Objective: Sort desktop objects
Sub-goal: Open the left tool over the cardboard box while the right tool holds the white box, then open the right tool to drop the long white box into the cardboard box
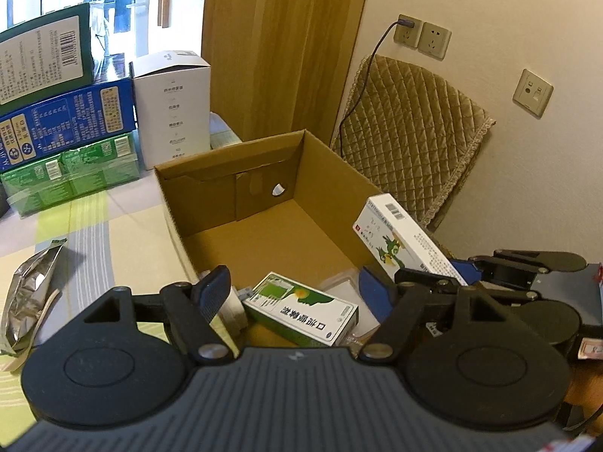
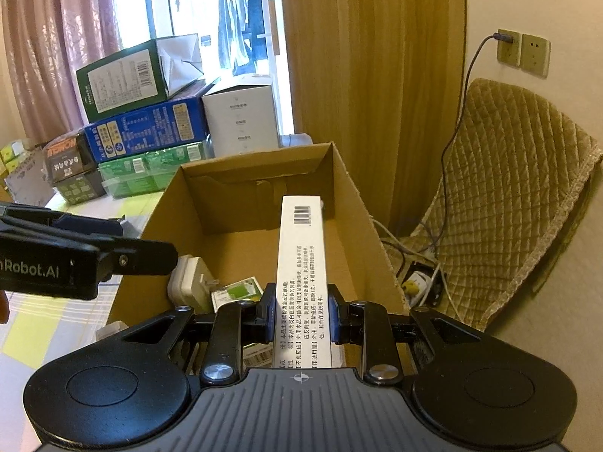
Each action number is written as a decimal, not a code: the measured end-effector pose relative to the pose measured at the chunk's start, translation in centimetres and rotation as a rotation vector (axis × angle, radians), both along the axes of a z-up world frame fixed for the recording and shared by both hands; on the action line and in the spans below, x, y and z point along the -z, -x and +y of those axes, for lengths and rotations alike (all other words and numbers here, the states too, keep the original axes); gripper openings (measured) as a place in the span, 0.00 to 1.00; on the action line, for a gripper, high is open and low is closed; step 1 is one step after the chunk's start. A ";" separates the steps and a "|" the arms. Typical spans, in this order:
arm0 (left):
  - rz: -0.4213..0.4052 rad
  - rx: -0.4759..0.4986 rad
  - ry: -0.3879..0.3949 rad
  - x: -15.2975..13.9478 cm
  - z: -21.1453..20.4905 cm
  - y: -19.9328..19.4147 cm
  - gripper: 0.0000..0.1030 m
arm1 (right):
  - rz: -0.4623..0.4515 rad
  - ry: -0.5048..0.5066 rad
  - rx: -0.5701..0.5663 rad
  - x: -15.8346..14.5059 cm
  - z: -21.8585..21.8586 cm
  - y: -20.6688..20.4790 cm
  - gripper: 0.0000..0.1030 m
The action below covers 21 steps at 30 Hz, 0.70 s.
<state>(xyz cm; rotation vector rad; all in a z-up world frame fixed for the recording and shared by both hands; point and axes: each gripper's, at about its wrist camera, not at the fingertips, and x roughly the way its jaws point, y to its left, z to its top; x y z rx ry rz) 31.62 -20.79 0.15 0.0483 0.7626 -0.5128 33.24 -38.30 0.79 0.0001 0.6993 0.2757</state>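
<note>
In the right wrist view the right gripper [image 2: 300, 316] has its fingers [image 2: 268, 314] pressed against the two long sides of a slim white medicine box [image 2: 299, 263], holding it near its lower end. The box's long axis runs straight up the frame, away from the camera, with its barcode end pointing toward the far wall of the open cardboard box [image 2: 241, 203] and hanging over the carton's interior. In the left wrist view the same white medicine box [image 1: 403, 237] appears at centre right, tilted, its long axis running from upper left to lower right above the carton's right rim. The left gripper [image 1: 294, 297] sits at the lower centre with its fingers [image 1: 213, 292] spread wide and nothing between them. Beyond them a green-and-white carton [image 1: 301, 310] lies flat on the cardboard box [image 1: 226, 196] floor. A crumpled foil pouch [image 1: 28, 297] lies on the bench [image 1: 94, 241] at lower left.
</note>
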 end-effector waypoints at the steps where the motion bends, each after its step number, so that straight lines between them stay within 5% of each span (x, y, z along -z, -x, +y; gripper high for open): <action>1: 0.000 -0.002 0.000 0.0 0.1 0.1 0.69 | 0.000 -0.001 -0.001 0.0 0.1 0.0 0.22; 11: -0.010 -0.013 0.002 -0.5 1.0 0.6 0.69 | -0.032 -0.037 -0.009 -0.5 0.7 -0.3 0.22; 12: -0.011 -0.016 0.002 -0.5 1.1 0.7 0.69 | -0.051 -0.044 -0.011 -0.6 0.7 -0.2 0.28; 13: -0.011 -0.019 0.001 -0.5 1.3 0.7 0.69 | -0.065 -0.044 -0.005 -0.7 0.7 -0.1 0.51; 14: -0.011 -0.022 0.000 -0.5 1.5 0.8 0.69 | -0.077 -0.049 0.003 -0.8 0.5 0.1 0.62; 21: -0.010 -0.043 -0.006 -0.6 2.9 1.6 0.71 | -0.078 -0.061 0.015 -1.3 -0.1 1.6 0.65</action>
